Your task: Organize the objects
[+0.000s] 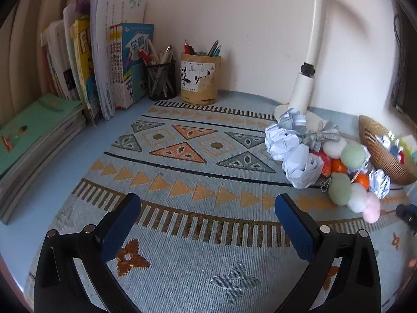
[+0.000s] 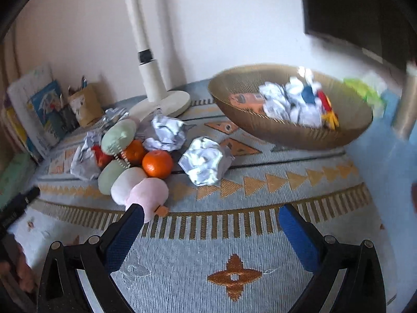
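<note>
only the left wrist view takes in the back corner of the counter (image 1: 60, 167): upright books (image 1: 104, 60) with glossy covers leaning on the wall, a flat stack of green-covered books (image 1: 34, 127) beside them, a black wire-mesh pen cup (image 1: 161, 80), and a round tan pen holder (image 1: 199, 79) with a paper label. in the right wrist view those are small and blurred at the far left.

only the right wrist view looks into the woven basket (image 2: 263, 127), a wide shallow bowl of fine tan ribs, tilted, holding crumpled white paper wads (image 2: 286, 104), an orange box and red, blue and yellow bits too blurred to name. the left wrist view catches just its ribbed outer wall at the right edge.

both views show the loose heap on the patterned woven mat (image 1: 182, 156), between the white lamp base (image 2: 166, 103) and the basket: crumpled paper balls (image 2: 206, 161), two smooth oranges (image 2: 157, 164), and a string of soft, matte plush balls (image 2: 130, 180) in green, white and pink. the pink end ball lies just beside the left fingertip of the right tool.

the left tool (image 1: 208, 211) stands wide with nothing between its blue textured pads, over bare mat. the right tool (image 2: 211, 216) is equally wide and empty.
</note>
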`<state>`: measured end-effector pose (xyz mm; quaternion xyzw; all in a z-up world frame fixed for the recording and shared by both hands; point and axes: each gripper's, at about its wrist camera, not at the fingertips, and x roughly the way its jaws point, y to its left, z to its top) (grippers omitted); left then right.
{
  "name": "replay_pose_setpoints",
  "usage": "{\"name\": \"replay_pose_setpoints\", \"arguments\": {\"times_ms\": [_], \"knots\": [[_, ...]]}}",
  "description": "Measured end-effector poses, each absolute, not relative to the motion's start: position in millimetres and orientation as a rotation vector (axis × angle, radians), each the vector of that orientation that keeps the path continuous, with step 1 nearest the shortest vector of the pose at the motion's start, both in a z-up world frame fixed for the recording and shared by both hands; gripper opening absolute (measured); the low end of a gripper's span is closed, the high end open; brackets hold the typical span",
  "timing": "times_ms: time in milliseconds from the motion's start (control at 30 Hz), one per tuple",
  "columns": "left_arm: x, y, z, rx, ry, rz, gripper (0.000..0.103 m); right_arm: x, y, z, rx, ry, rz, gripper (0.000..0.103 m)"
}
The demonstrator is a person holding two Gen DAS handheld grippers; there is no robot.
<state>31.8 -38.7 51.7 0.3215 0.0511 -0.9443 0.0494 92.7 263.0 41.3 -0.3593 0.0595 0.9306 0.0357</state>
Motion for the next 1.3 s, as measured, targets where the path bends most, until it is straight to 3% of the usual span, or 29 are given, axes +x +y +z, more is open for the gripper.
{"name": "replay_pose_setpoints", "arguments": {"times_ms": [133, 233, 1300], "knots": [[33, -38, 52, 0.981, 0.169, -2.904, 0.102, 98, 241, 45, -1.04, -0.026, 2.842, 0.103], [33, -38, 51, 0.985, 0.172, -2.905, 0.102, 98, 236, 46, -1.027, -0.082, 2.831, 0.103], [31, -43, 50, 0.994, 0.198, -2.904, 0.102, 96, 238, 43, -1.048, -0.065, 2.826, 0.103]]}}
